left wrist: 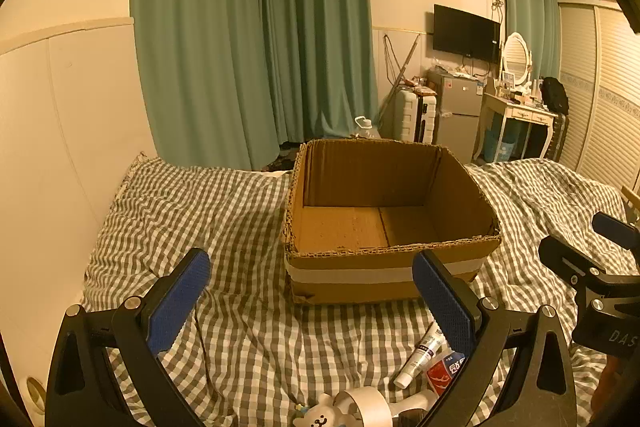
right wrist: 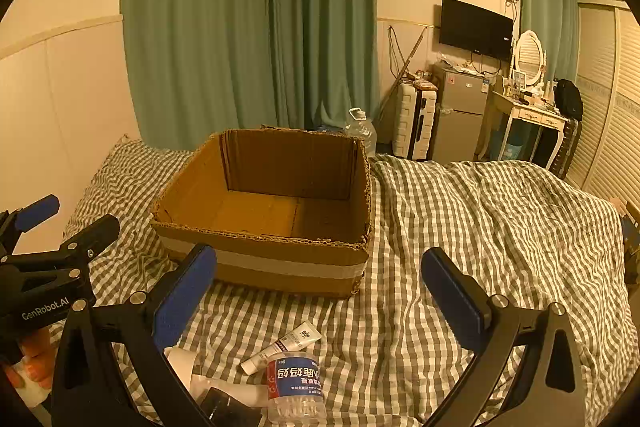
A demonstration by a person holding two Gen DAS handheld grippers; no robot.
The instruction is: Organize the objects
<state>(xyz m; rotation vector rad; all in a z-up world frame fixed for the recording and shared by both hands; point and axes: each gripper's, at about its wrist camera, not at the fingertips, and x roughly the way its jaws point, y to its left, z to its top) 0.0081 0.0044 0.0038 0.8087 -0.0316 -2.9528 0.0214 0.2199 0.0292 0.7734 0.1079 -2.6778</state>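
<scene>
An open, empty cardboard box (left wrist: pixel 390 267) with a pale tape band sits on the checked bedspread; it also shows in the right wrist view (right wrist: pixel 280 267). Near the front lie a white tube (left wrist: pixel 420 355) (right wrist: pixel 282 346), a small water bottle with a red and blue label (left wrist: pixel 444 371) (right wrist: pixel 296 387), a roll of white tape (left wrist: pixel 366 405) and a small white toy (left wrist: pixel 318 415). My left gripper (left wrist: pixel 310 291) is open and empty above them. My right gripper (right wrist: pixel 320 287) is open and empty, over the tube and bottle. Each gripper shows at the other view's edge.
The bed's checked cover (right wrist: pixel 480 227) is rumpled to the right. A wall runs along the left. Beyond the bed stand green curtains (left wrist: pixel 256 39), a large water jug (right wrist: pixel 362 131), a suitcase (right wrist: pixel 414 119), a small fridge (right wrist: pixel 460 115) and a dressing table (right wrist: pixel 528 115).
</scene>
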